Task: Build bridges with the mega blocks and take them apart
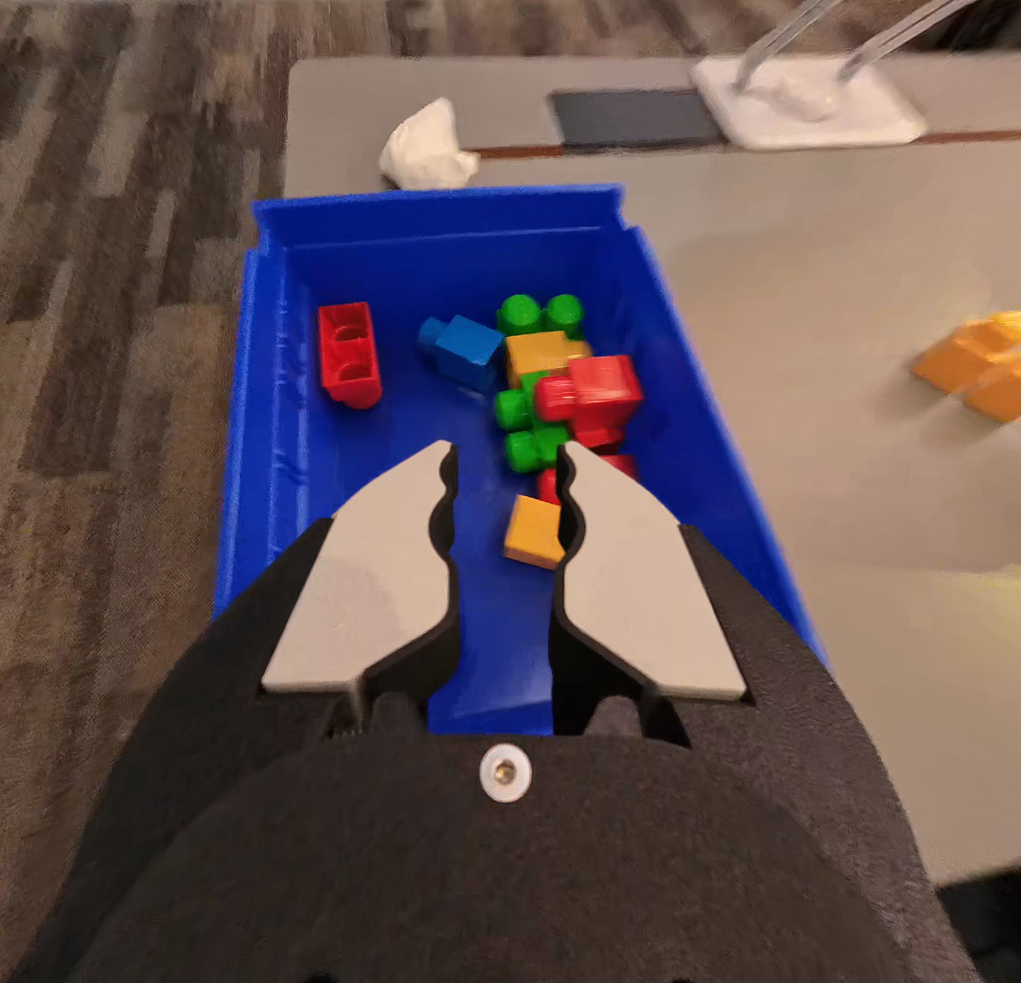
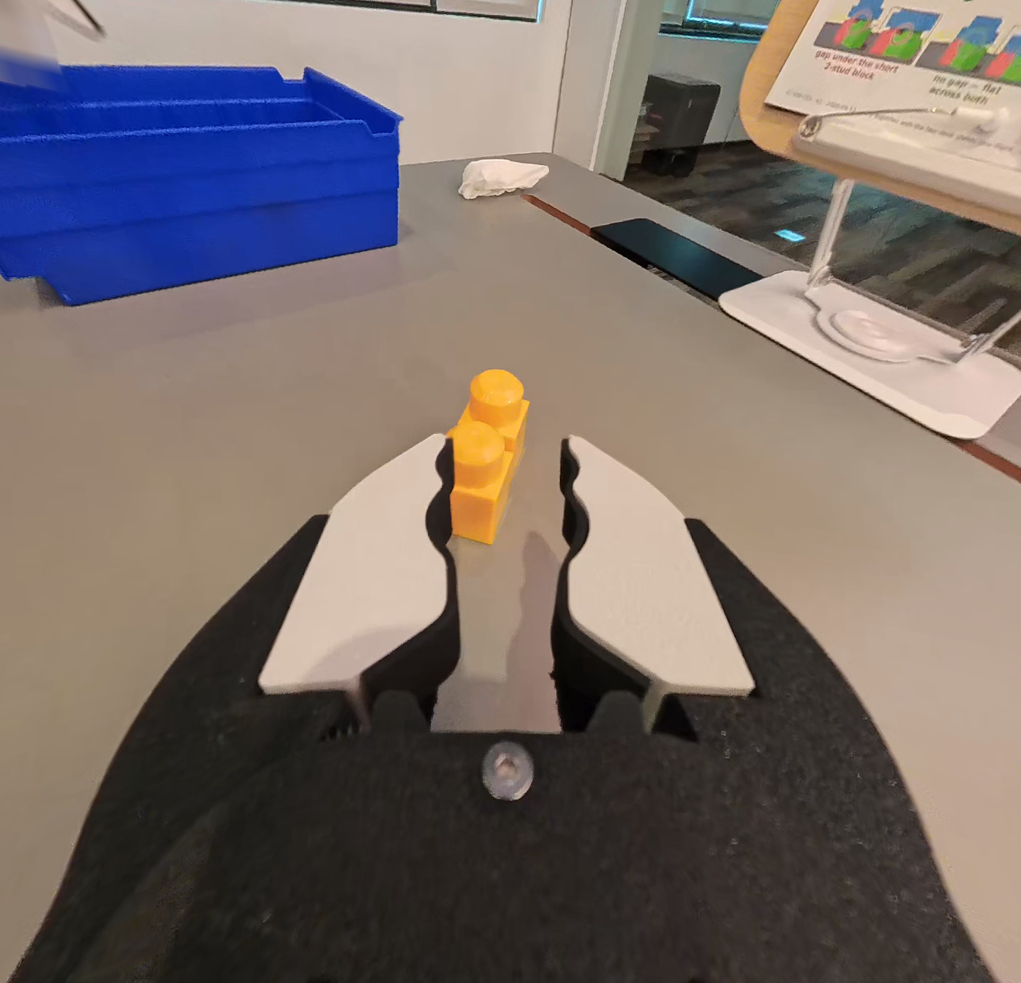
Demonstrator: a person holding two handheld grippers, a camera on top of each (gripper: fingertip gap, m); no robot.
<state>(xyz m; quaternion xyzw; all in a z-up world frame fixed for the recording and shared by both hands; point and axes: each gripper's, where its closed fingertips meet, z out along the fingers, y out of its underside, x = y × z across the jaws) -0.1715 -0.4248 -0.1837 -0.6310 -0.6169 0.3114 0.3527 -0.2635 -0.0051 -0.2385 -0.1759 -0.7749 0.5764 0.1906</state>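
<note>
Left gripper (image 1: 507, 448): jaws parted, empty, angled downward. Right gripper (image 2: 507, 441): jaws parted, nothing clamped, held low.

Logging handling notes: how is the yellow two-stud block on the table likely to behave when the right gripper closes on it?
The yellow block looks like rigid moulded plastic, so it probably won't flex. Its flat base on the table suggests it won't roll. It sits off-centre, near one finger of the open right gripper, so it may slide sideways first.
</note>
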